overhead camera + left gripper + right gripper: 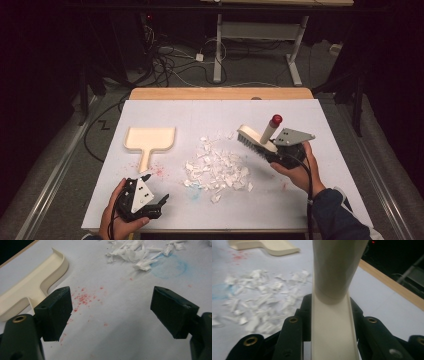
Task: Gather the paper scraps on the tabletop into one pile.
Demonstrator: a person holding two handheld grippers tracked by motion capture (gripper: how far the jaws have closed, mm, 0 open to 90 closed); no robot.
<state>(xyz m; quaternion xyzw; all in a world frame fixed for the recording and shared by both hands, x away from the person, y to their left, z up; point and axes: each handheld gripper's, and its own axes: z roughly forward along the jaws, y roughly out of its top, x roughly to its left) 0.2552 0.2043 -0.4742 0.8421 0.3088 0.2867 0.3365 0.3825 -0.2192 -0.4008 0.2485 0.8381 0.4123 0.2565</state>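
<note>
While the paper scraps [217, 167] lie loose in a heap at the middle of the bench [320, 125], the sweep looks barely begun: none of them have reached the dustpan [150, 140], which sits flat and empty at about ten o'clock from the heap, its handle pointing toward the person. The right claw [272, 150] is clamped tight on the brush [255, 140], its jaws pressed to both sides of the cream body, as the right gripper view makes plain; the brush hangs at about two o'clock from the heap, bristles at the far-left end, red-tipped handle slanting up. The left claw [162, 201] stands wide open with nothing between its jaws, low over the bench at seven o'clock from the heap, just short of the dustpan's handle. Judging from this, what is left is nearly everything: take up the dustpan, set its lip against the scraps and brush them in. Faint red and blue smudges mark the sheet near the heap.
</note>
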